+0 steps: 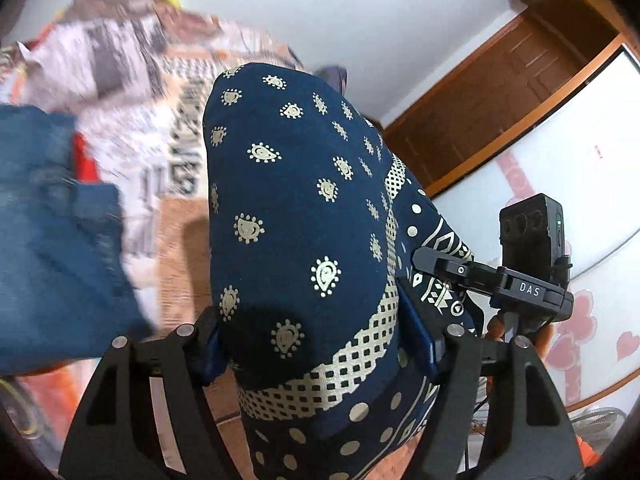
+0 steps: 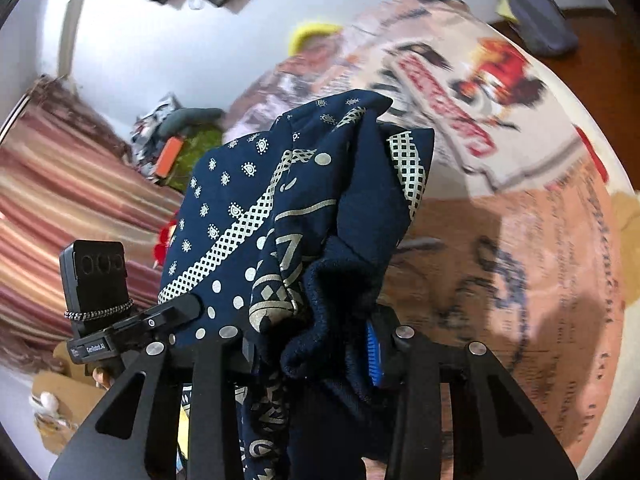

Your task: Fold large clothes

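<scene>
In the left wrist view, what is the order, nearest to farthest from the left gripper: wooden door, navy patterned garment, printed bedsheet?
1. navy patterned garment, clamped in the left gripper.
2. printed bedsheet, behind, left.
3. wooden door, far right.

Each wrist camera looks forward along its own tongs, very close to the navy patterned cloth point(image 1: 304, 216), which both views share along with the printed bedspread point(image 2: 520, 184) beyond.

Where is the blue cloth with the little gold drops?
The blue cloth fills the middle of both views, clamped in the left gripper and the right gripper, lifted above the printed bedspread.
</scene>
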